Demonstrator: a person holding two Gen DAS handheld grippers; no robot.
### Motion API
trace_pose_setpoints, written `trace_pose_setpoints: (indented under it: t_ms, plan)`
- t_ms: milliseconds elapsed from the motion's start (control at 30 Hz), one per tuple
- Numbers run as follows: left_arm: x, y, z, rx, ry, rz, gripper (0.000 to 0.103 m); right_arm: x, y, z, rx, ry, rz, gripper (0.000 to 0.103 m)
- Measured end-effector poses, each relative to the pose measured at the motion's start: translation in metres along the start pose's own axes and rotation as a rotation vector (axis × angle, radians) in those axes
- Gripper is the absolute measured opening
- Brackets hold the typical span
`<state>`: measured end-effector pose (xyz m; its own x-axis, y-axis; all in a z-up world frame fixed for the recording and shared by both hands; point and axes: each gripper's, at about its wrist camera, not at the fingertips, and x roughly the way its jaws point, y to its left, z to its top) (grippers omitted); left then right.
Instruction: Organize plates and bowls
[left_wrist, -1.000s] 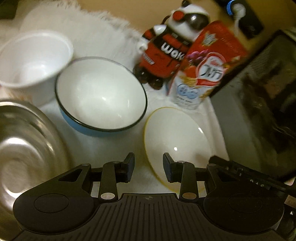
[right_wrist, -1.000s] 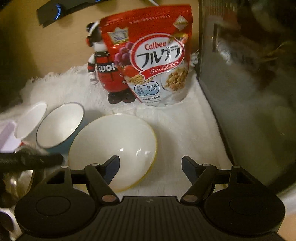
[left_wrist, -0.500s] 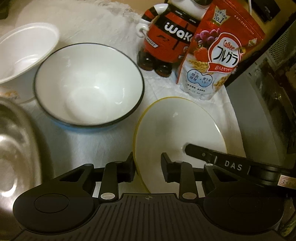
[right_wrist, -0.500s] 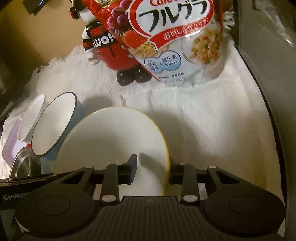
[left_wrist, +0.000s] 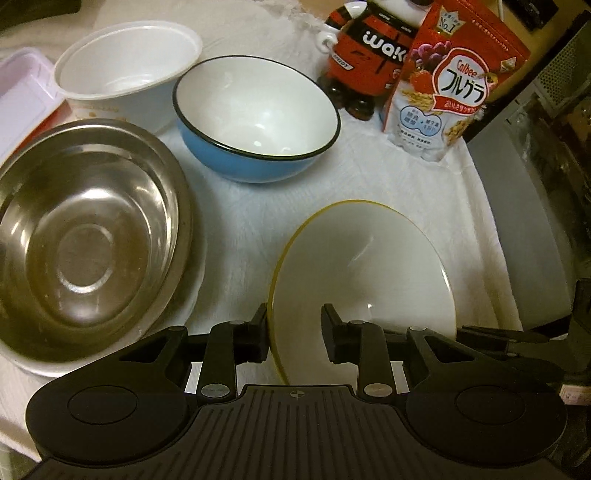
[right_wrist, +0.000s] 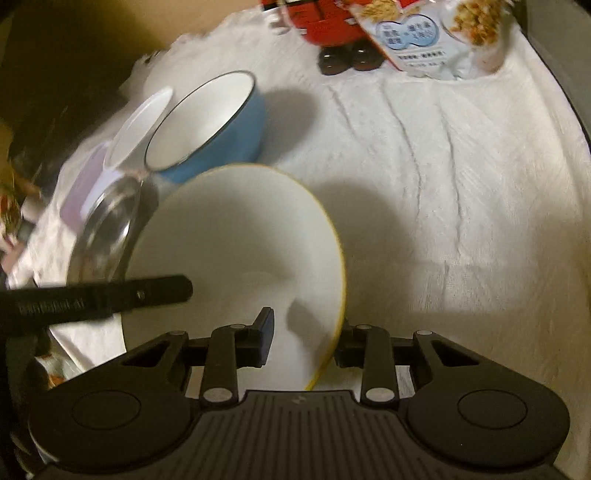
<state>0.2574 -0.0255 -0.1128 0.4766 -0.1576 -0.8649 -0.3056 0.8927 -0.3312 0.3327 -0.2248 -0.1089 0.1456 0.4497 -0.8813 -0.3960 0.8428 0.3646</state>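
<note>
A white bowl with a yellow rim (left_wrist: 364, 273) is held tilted above the white cloth. My left gripper (left_wrist: 294, 328) straddles its left rim, one finger outside and one inside. My right gripper (right_wrist: 304, 341) straddles its right rim (right_wrist: 338, 295) the same way. Both are closed on the rim. A blue bowl with a white inside (left_wrist: 255, 118) stands behind it. A steel bowl (left_wrist: 85, 236) sits in a white dish at the left. A white plastic bowl (left_wrist: 125, 62) stands at the far left.
A red robot toy (left_wrist: 365, 55) and a red cereal bag (left_wrist: 450, 85) stand at the back. A dark cabinet (left_wrist: 546, 177) borders the cloth on the right. A pink tray (left_wrist: 22, 96) lies at the far left edge. The white cloth (right_wrist: 443, 177) covers the table.
Both grippers have lifted the yellow-rimmed bowl and drawn back toward me and to the left. The steel bowl has come fully into the left wrist view.
</note>
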Motion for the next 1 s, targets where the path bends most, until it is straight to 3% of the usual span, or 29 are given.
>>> trace_pose_setpoints:
  t_ms: [300,400,533,733,867,1000]
  plan:
    - [-0.004,0.006,-0.002,-0.022,0.023,-0.019,0.032,-0.004,0.006,-0.004,-0.024,-0.009,-0.014,0.032]
    - [-0.015,0.004,0.002,0.018,-0.014,0.003,0.032,-0.014,0.005,-0.005,-0.018,-0.038,-0.042,0.032]
    - [-0.033,0.009,0.012,0.043,-0.067,-0.03,0.032,-0.029,0.001,-0.004,0.026,-0.094,-0.08,0.032]
    - [-0.064,0.04,0.031,0.036,-0.135,-0.106,0.032,-0.048,0.008,0.001,0.081,-0.179,-0.194,0.032]
    - [-0.08,0.072,0.051,-0.007,-0.194,-0.093,0.032,-0.069,0.03,0.011,0.058,-0.271,-0.256,0.033]
    - [-0.08,0.1,0.079,-0.061,-0.212,-0.108,0.032,-0.085,0.058,0.025,0.051,-0.337,-0.282,0.042]
